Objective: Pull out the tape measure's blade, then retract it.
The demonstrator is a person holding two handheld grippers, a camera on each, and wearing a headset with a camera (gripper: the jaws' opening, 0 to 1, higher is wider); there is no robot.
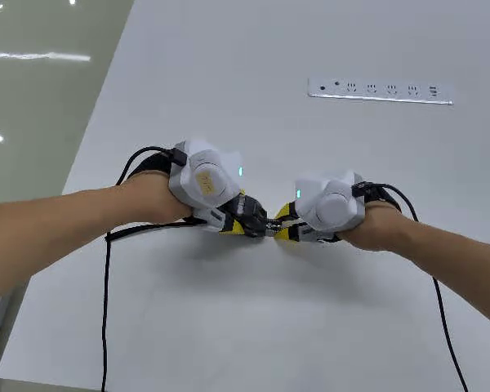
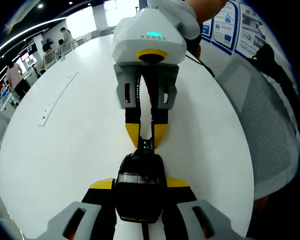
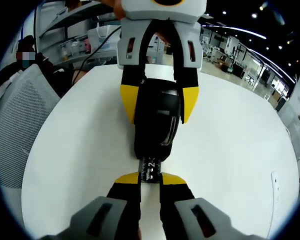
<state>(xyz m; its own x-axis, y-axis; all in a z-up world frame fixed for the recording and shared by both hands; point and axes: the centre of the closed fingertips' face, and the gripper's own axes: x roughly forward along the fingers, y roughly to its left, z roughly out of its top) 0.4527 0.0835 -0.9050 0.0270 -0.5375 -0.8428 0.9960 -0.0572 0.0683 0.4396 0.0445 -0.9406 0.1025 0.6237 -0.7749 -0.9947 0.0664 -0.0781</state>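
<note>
While the left gripper (image 2: 140, 182) clamps the tape measure (image 2: 140, 197), the right gripper (image 3: 150, 178) is closed on its short exposed blade (image 3: 151, 169).

Bright, even light is given from above. The white tabletop (image 1: 229, 82) is almost washed out; soft shadows are cast under the left tool (image 1: 249, 219). Lamp glare is seen on the floor (image 1: 33, 98). The edges of both gripper views are strongly bent.

Black tape measure (image 3: 157, 120), yellow-tipped jaws — white table (image 1: 229, 82), white power strip (image 1: 380, 90).
</note>
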